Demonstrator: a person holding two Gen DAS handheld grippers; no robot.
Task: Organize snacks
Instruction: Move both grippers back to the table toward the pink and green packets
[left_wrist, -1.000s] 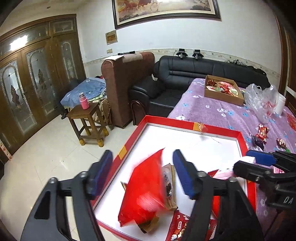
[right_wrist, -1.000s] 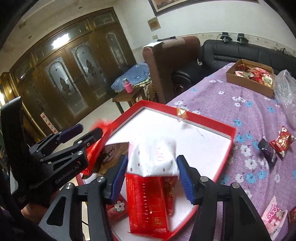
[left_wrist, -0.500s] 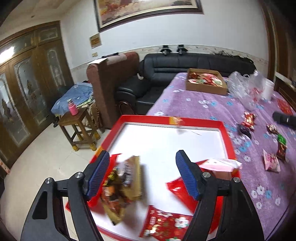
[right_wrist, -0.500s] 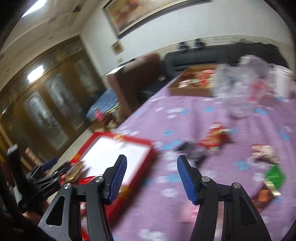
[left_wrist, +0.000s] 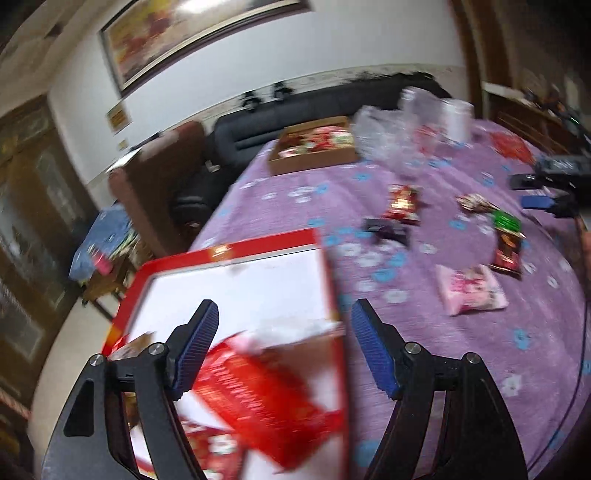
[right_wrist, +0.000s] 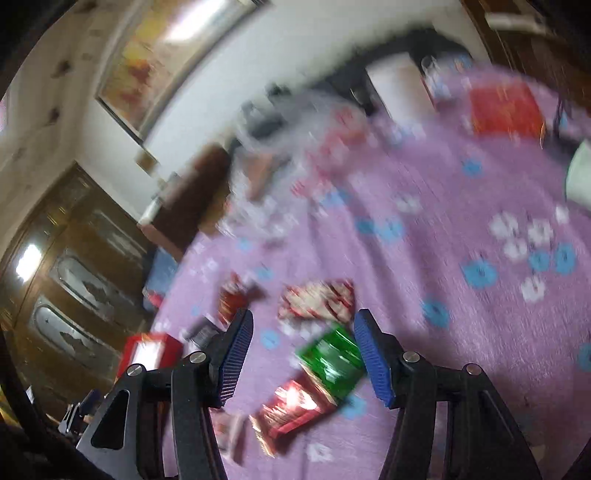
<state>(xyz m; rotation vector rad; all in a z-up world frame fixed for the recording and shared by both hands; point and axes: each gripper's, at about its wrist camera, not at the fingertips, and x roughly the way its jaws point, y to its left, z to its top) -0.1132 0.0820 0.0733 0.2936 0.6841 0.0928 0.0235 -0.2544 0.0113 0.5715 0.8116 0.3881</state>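
My left gripper (left_wrist: 284, 336) is open and empty above the near right corner of the red-rimmed white tray (left_wrist: 258, 242), over a red snack bag (left_wrist: 258, 398) lying in it. My right gripper (right_wrist: 301, 349) is open and empty over the purple tablecloth (right_wrist: 443, 221), just above a green packet (right_wrist: 330, 360) and a dark red packet (right_wrist: 291, 410). A red-and-white packet (right_wrist: 317, 299) lies just beyond. In the left wrist view the right gripper (left_wrist: 550, 201) shows at the right, near the green packet (left_wrist: 508, 219), a dark red packet (left_wrist: 508, 253) and a pink bag (left_wrist: 471, 290).
A cardboard box of snacks (left_wrist: 314, 147) and a clear plastic bag (left_wrist: 399, 129) sit at the table's far end. A red packet (left_wrist: 402, 201) and a dark packet (left_wrist: 388, 230) lie mid-table. A sofa (left_wrist: 295, 110) stands behind. Both views are blurred.
My right gripper let go of the white-and-red packet in the tray and swung right over the loose snacks. My left gripper released the red bag and turned right. Both stay open.
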